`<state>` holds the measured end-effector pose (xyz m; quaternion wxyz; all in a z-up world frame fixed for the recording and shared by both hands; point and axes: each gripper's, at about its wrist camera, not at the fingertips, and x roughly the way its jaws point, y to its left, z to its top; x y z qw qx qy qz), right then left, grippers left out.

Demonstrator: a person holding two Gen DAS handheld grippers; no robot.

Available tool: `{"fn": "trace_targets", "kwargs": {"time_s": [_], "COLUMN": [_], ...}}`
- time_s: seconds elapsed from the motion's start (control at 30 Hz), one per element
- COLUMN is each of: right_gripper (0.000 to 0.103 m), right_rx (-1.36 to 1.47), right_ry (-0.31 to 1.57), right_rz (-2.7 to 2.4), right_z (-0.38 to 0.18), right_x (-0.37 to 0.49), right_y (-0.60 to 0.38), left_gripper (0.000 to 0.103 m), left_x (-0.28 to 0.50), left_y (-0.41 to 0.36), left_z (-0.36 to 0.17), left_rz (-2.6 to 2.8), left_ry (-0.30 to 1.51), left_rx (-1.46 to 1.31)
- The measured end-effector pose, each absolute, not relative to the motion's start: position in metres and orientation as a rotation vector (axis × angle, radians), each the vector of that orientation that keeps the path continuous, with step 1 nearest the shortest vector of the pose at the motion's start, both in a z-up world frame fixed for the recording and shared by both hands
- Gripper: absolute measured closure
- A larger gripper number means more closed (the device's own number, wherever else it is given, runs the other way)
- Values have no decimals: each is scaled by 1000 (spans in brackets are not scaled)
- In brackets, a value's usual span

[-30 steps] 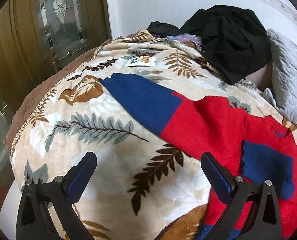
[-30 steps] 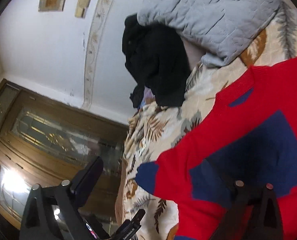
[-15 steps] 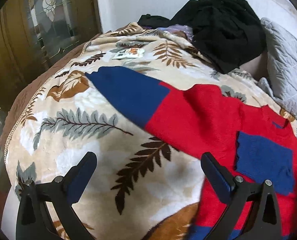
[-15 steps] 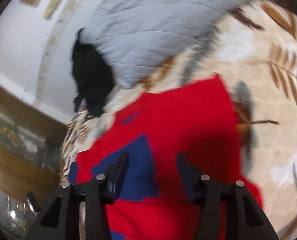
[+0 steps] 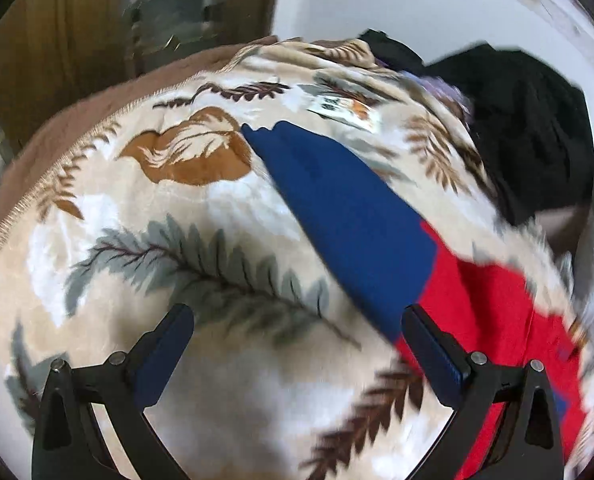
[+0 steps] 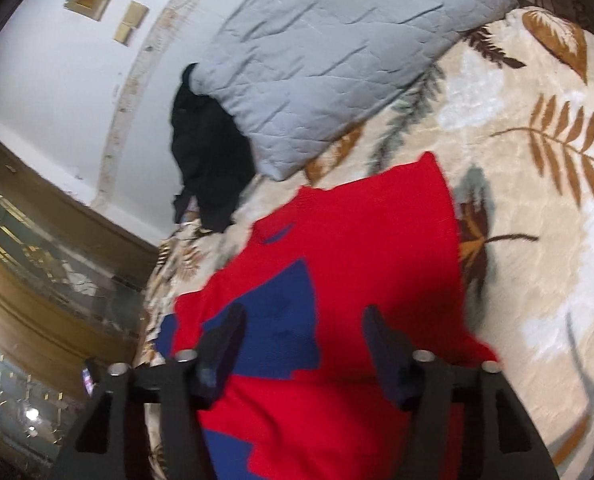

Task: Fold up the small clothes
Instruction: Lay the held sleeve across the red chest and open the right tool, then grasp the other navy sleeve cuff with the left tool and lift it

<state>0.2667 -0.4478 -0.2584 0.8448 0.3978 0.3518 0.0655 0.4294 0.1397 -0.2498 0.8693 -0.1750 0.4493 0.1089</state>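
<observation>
On a bed covered by a cream blanket (image 5: pixel 225 236) printed with brown and grey-green leaves, a small red and blue sweater (image 6: pixel 361 264) lies spread flat. Seen from the left wrist, its blue sleeve (image 5: pixel 345 208) stretches out across the blanket toward a brown leaf motif, with the red body running off to the lower right. The left gripper (image 5: pixel 297 344) hangs above the blanket with its jaws wide apart and nothing between them; its right finger stands over the edge where the blue sleeve meets the red. The right gripper (image 6: pixel 303 344) hovers over the sweater's chest, above a blue patch (image 6: pixel 281 320), and its jaws are opening with only the flat fabric beneath them, not pinched. A grey quilted pillow (image 6: pixel 337 48) rests at the head of the bed just beyond the sweater's collar, and a heap of black clothing (image 6: pixel 205 160) lies beside the pillow against the white wall. A small printed card (image 5: pixel 345 110) sits on the blanket beyond the sleeve.
</observation>
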Motion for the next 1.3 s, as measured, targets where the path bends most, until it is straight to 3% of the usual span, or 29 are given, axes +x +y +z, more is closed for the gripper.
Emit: {"fn": "trace_targets", "kwargs": {"time_s": [0.23, 0.3, 0.37, 0.57, 0.73, 0.83, 1.0, 1.3], "right_gripper": [32, 32, 32, 32, 32, 32, 32, 32], "right_rx": [833, 830, 837, 848, 871, 874, 877, 883], "right_ry": [806, 800, 790, 756, 749, 738, 710, 658], "right_rz": [245, 265, 275, 282, 266, 252, 227, 124], "right_z": [-264, -261, -259, -250, -251, -250, -246, -235], "right_x": [280, 281, 281, 279, 280, 279, 276, 264], "right_y": [-415, -410, -411, -416, -424, -429, -436, -459], "left_gripper": [0, 5, 17, 31, 66, 98, 97, 97], "left_x": [469, 477, 485, 507, 522, 522, 512, 460], "left_y": [174, 182, 188, 197, 194, 195, 172, 20], "left_z": [-268, -271, -275, -283, -287, -285, -251, -162], "left_rz": [139, 122, 122, 136, 172, 154, 77, -255], "left_ry": [958, 939, 934, 904, 894, 856, 759, 681], "left_rx": [-589, -662, -709, -746, -706, -713, -639, -306]}}
